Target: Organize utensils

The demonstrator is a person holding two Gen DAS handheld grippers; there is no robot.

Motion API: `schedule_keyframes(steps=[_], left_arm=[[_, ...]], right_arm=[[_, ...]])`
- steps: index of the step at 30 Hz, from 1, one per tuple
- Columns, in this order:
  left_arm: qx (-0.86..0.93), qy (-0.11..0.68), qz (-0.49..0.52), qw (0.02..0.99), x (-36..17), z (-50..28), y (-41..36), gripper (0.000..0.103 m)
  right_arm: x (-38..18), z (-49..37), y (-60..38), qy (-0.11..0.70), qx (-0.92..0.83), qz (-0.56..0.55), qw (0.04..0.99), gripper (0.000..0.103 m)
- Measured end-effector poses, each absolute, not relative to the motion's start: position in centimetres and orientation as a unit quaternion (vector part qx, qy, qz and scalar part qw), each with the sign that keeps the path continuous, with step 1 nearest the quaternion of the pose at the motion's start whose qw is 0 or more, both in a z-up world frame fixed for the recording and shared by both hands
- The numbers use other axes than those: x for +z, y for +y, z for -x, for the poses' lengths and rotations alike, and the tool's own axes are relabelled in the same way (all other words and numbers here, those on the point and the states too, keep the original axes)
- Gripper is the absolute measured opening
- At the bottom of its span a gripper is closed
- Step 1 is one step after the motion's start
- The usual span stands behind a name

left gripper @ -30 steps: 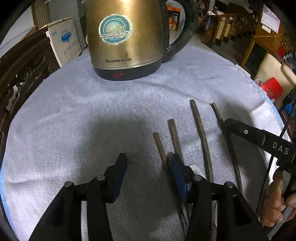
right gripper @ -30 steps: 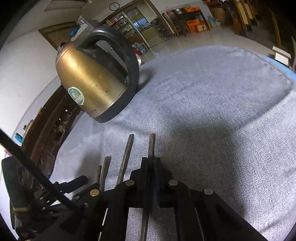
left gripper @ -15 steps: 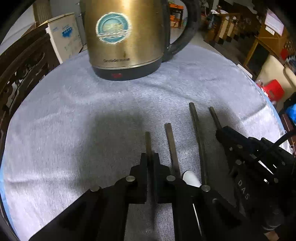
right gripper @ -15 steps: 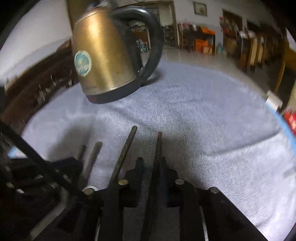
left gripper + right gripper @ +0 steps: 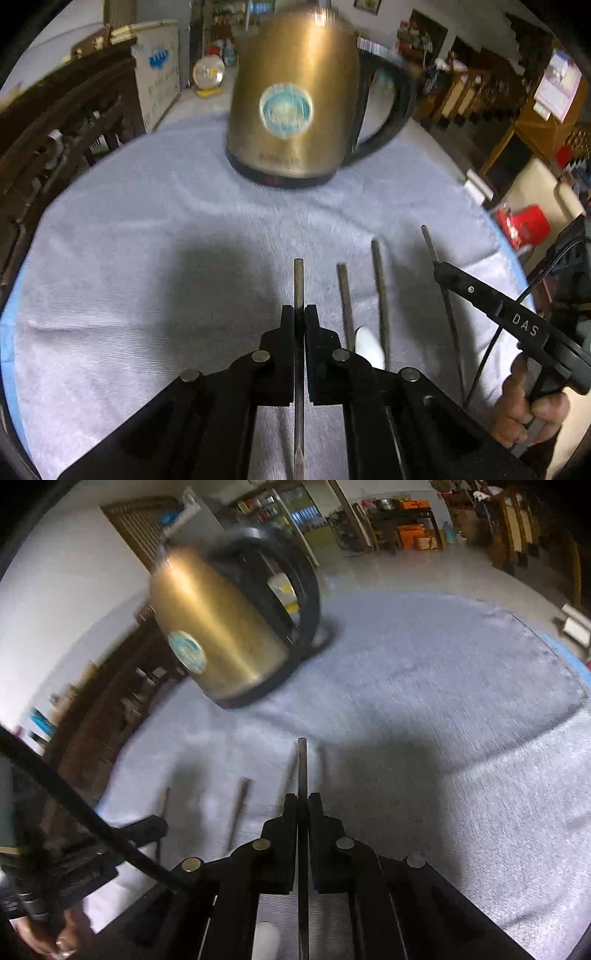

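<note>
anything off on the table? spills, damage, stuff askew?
Nothing stands out. Kettle stands upright on the cloth, no spill. Left gripper and right gripper each clamp one utensil handle; two more handles lie roughly parallel.

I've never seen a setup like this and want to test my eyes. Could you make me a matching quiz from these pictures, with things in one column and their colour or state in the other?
Things:
1. kettle
2. left gripper
3. two middle utensils
4. cloth

Colour or state:
a. lying loose, held by nothing
b. golden, with a black handle
c. clamped shut on a thin dark utensil
d. pale grey, spread under everything

Pairs: 1-b, 2-c, 3-a, 4-d
</note>
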State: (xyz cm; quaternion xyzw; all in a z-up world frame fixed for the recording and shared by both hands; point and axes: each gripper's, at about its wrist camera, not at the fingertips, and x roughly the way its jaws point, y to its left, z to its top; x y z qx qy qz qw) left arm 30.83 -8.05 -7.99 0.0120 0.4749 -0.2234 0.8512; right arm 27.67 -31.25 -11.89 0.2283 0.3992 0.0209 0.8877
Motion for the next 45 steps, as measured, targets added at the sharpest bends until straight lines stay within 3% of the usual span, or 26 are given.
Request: schedule_keyframes(steps=[8,19,33,45], left_arm=[[-0.208,0.389,0.031,0.897,-2.9,-26.8,-5.0,0.005],[-0.161,0.311,0.073,0.934,0.7,-20.1,-0.3,0.005],[-0.136,0.312,0.084,0.936,2.0,-16.3,4.2,0.005],[-0.157,0.284,0.104,0.940,3.2,-10.9,6.1,0.005]], right_arm=[[-9.2,-25.4,-32.0,0.287,0.090,-0.279,0.912,0.006],[-7.9,-24.4,-31.6,0.221,0.140,-0.298,0.918,0.006],[-7.0,-22.3,-30.8,0.172,0.185,-0.311,0.916,0.006],[-5.7,-11.8,-32.9,0.162,0.120,-0.279,0.939,0.006]])
